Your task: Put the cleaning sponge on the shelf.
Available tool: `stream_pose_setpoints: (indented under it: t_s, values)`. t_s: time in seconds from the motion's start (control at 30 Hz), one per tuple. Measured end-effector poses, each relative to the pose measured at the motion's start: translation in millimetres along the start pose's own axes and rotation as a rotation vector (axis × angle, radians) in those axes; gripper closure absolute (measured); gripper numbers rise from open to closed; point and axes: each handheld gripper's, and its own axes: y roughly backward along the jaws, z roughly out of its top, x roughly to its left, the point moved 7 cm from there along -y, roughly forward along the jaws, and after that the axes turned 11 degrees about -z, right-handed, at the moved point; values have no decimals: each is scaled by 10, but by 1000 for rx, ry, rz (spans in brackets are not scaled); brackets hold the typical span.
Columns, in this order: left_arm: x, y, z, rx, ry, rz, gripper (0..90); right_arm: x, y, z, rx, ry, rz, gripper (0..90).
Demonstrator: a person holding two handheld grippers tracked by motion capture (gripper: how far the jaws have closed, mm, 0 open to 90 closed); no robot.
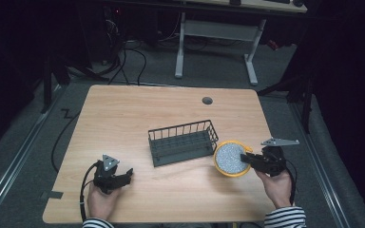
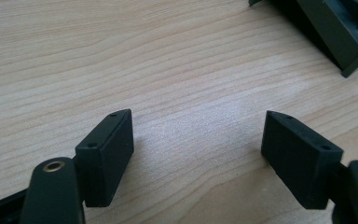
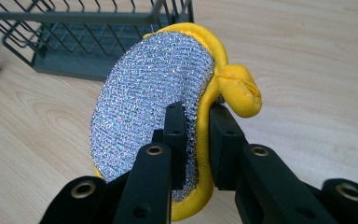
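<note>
The wooden worktop (image 1: 138, 114) took up most of the high view, with a second table's white legs (image 1: 180, 47) on the floor beyond its far edge and a small round hole (image 1: 207, 100) near that edge. A dark wire basket (image 1: 183, 142) stood around the middle of the worktop, angled slightly. The right gripper view showed its wire sides and solid base from close by, while the left gripper view caught one dark corner of it (image 2: 340, 37) at the upper right.

To the right of the basket, just beside its end, was a round scouring pad (image 1: 230, 158) with a glittering silver face and a yellow rim. The right gripper view showed what the high view did not: the pad (image 3: 154, 102) stood on edge, and a yellow loop stuck out of its rim.

The right hand-held gripper (image 3: 196, 126) was clenched on the pad's lower edge, one jaw on the silver face and one behind the yellow rim. The left hand-held gripper (image 2: 198, 140), at the near left of the worktop, had its jaws spread wide and held nothing, with bare wood between them.
</note>
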Motion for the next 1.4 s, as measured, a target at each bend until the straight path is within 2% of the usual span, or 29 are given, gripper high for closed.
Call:
stream_pose_setpoints:
  t_s: [0.2, 0.63, 0.93, 1.4]
  values:
    - [-2, -1, 0, 3, -3, 3, 259, 16, 63, 140, -13, 40, 17, 793]
    - [-2, -3, 2, 2, -3, 4, 259, 24, 187, 473, -53, 67, 42, 792]
    - [-5, -5, 2, 3, -4, 1, 255, 103, 154, 758, -95, 91, 64, 792]
    - [-5, -5, 2, 3, -4, 0, 255, 278, 16, 1167, -103, 122, 96, 791]
